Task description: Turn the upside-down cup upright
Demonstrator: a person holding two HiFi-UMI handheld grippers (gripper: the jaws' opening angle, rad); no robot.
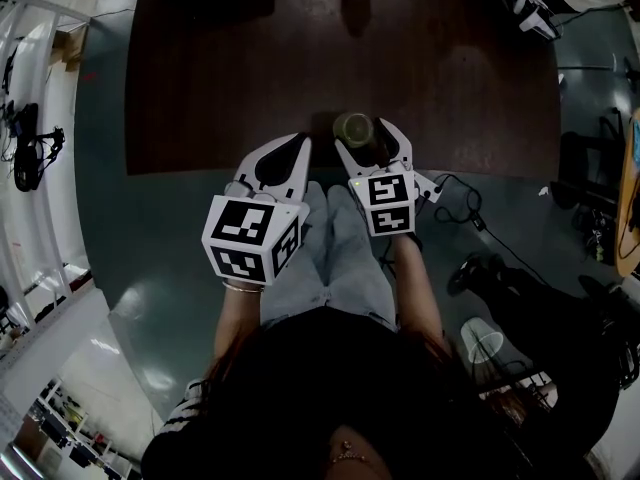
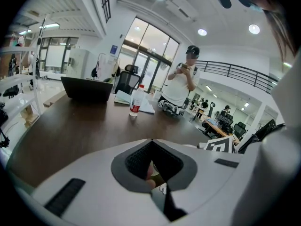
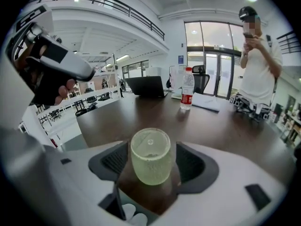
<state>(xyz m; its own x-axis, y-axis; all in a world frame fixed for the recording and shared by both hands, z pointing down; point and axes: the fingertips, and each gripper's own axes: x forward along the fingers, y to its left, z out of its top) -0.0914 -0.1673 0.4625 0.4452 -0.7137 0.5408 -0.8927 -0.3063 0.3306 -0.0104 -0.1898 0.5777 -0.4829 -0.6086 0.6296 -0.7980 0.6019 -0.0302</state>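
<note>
**Cup stands mouth-down between my right jaws**

My left gripper is pressed together on nothing and sits just left of the cup. The cup stands base up, axis vertical, by the near edge of the table. My right gripper is spread to either side of it, with the pads not touching. I judge this hand the nearer. The bottle stands well beyond, so nothing blocks the grip.

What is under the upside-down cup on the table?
The cup stands base up on the dark table, and only bare tabletop shows around it. Its frosted wall and closed base hide whatever might lie beneath or inside it.
</note>
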